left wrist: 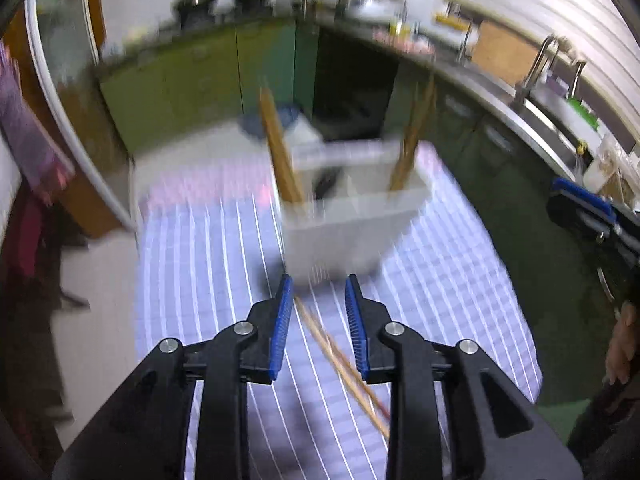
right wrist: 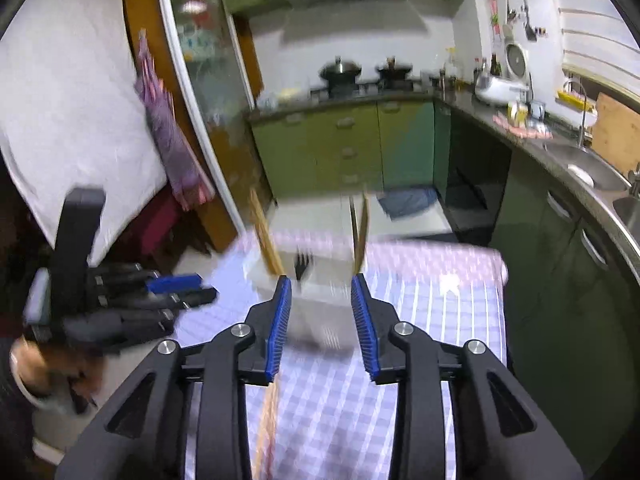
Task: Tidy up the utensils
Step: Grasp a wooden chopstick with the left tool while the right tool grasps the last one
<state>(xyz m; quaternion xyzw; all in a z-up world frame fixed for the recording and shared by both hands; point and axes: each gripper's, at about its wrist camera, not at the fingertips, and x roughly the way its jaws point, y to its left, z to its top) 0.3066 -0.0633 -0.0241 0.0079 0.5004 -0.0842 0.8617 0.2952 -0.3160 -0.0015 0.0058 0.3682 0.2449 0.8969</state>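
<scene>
Chopsticks (left wrist: 344, 364) on checked cloth (left wrist: 440, 280), blurred white holder (left wrist: 352, 220), no legible writing

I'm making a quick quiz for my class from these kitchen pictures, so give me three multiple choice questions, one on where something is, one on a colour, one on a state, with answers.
1. Where do the loose chopsticks lie?
A. On the checked cloth, near the white holder
B. In the sink
C. On the stove

2. What colour are the pads on the gripper fingers?
A. Red
B. Blue
C. Yellow

3. How is the left gripper set?
A. Shut on a fork
B. Shut on chopsticks
C. Open, holding nothing

Answers:
1 A, the left wrist view shows them flat on the cloth below the open fingers.
2 B, both views show blue ribbed pads.
3 C, its fingers stand apart with only cloth and chopsticks seen between them; the right gripper looks open too.
</scene>
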